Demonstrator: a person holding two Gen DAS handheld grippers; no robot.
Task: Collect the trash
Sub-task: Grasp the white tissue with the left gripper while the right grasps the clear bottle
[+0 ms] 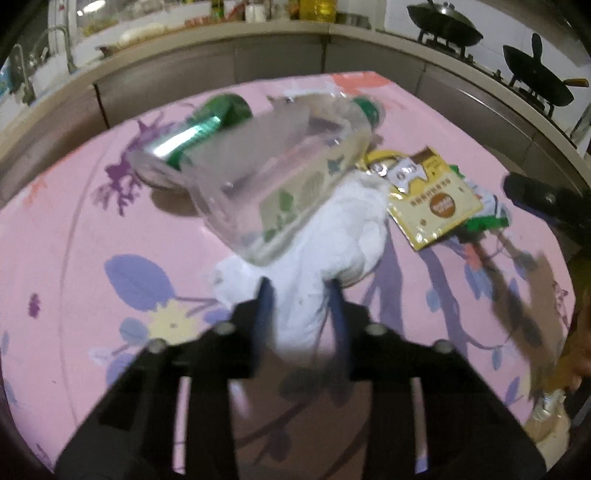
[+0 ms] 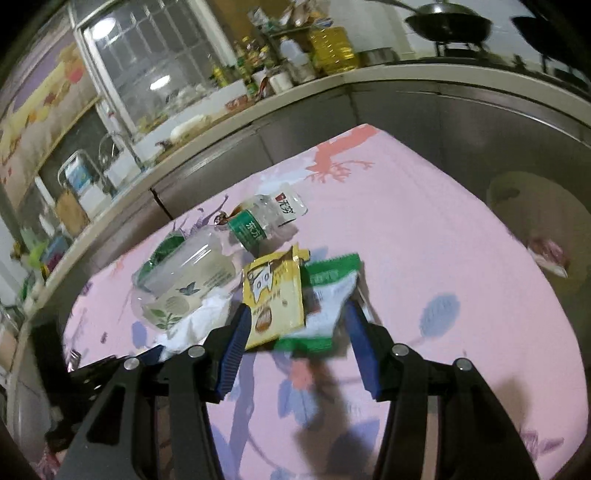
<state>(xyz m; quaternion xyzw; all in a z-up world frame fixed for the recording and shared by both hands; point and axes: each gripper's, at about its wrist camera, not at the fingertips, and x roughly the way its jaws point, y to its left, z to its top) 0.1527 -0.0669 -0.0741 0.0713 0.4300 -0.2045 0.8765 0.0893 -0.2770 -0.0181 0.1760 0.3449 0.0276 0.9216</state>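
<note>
A heap of trash lies on a pink flowered tablecloth (image 1: pixel 66 236). In the left wrist view my left gripper (image 1: pixel 301 286) has its blue fingers on both sides of a crumpled white tissue (image 1: pixel 317 251). A clear plastic bottle (image 1: pixel 280 173) with a green cap lies on the tissue, with a green bottle (image 1: pixel 207 125) behind it. In the right wrist view my right gripper (image 2: pixel 297 314) is open around a yellow snack packet (image 2: pixel 275 295) and a green and white wrapper (image 2: pixel 325 291). The clear bottle (image 2: pixel 188 280) and a second bottle with a green label (image 2: pixel 258 221) lie to the left.
A kitchen counter (image 1: pixel 258 33) with a sink, jars and an oil bottle curves behind the table. Woks (image 1: pixel 447 22) sit on a stove at the right. My right gripper shows at the right edge of the left wrist view (image 1: pixel 546 206).
</note>
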